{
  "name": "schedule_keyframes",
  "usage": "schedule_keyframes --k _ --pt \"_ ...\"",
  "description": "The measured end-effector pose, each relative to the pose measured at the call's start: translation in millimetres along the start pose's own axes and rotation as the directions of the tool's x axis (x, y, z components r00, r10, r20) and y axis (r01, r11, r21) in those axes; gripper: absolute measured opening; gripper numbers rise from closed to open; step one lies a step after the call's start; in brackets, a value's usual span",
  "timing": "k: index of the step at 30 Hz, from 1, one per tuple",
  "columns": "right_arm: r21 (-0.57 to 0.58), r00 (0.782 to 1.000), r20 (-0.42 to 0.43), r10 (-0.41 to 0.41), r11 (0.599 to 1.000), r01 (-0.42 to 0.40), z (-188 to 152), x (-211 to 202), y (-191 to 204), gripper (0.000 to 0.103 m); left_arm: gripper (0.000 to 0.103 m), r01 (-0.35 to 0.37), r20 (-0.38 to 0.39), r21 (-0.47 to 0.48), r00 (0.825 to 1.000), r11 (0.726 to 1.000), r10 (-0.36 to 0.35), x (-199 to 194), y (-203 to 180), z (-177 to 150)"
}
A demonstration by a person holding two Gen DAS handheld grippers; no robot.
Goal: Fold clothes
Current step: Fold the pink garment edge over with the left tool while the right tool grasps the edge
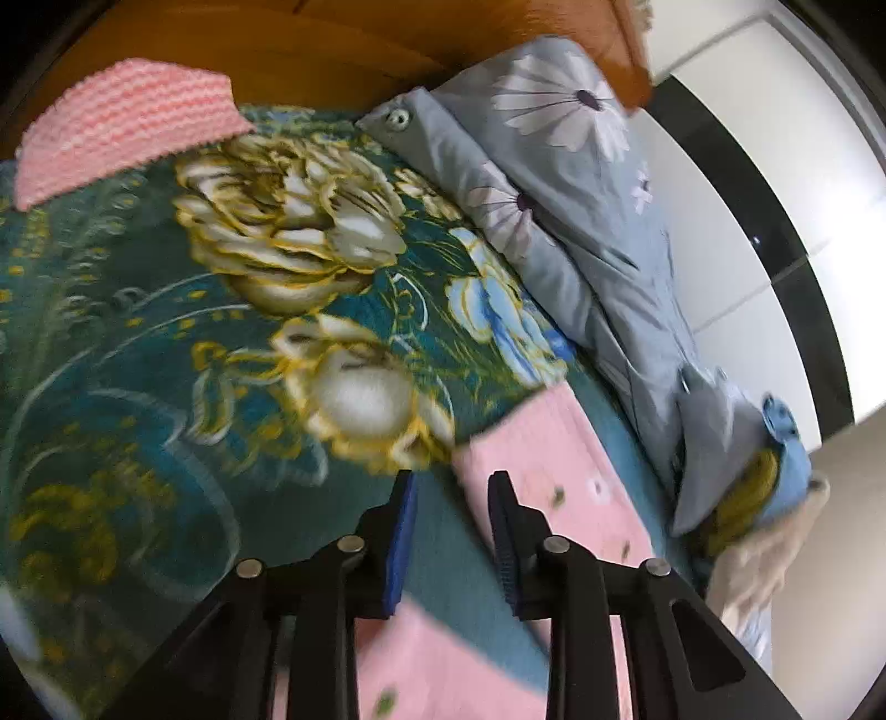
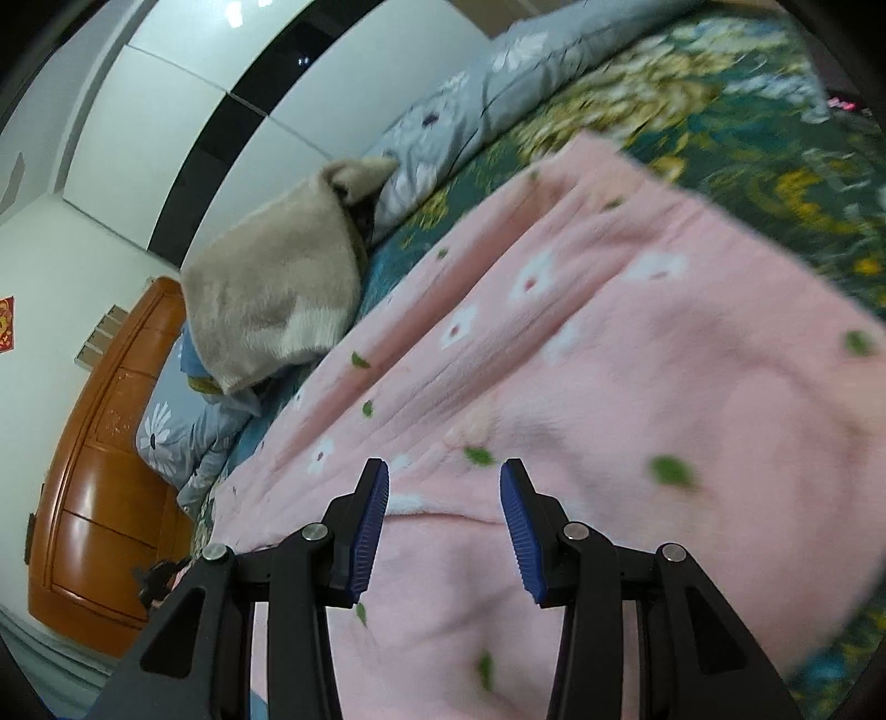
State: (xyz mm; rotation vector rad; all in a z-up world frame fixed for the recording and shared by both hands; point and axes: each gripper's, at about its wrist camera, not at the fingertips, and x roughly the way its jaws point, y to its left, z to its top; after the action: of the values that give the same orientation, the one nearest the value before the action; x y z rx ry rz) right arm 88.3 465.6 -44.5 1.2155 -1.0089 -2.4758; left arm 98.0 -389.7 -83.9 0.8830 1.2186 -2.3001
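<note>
A pink fleece garment [image 2: 609,360] with white flowers and green leaves lies flat on the bed, folded over along its near part. My right gripper [image 2: 443,509] is open and empty just above its near fold. In the left wrist view the same pink garment [image 1: 559,476] shows as a corner at the lower middle. My left gripper [image 1: 451,531] is open and empty, hovering over that corner and the teal floral bedspread [image 1: 166,332]. A folded pink knitted piece [image 1: 122,127] lies at the far end of the bed.
A grey flowered duvet [image 1: 581,183] runs along the bed's far side by white wardrobe doors [image 1: 775,138]. A beige fluffy garment [image 2: 266,299] lies heaped on the duvet. A wooden headboard [image 1: 277,44] and wooden footboard [image 2: 99,498] bound the bed.
</note>
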Motion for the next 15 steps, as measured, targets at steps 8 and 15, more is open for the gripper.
schedule_keyframes --k 8,15 --pt "0.117 0.985 0.141 -0.099 0.990 0.082 -23 -79 -64 0.043 0.045 -0.099 0.045 0.060 0.994 0.993 0.096 -66 31 -54" --pt "0.224 0.976 0.195 -0.093 0.973 0.048 -39 -95 -99 0.043 0.045 -0.157 0.063 0.028 0.986 0.987 0.155 -109 71 -86"
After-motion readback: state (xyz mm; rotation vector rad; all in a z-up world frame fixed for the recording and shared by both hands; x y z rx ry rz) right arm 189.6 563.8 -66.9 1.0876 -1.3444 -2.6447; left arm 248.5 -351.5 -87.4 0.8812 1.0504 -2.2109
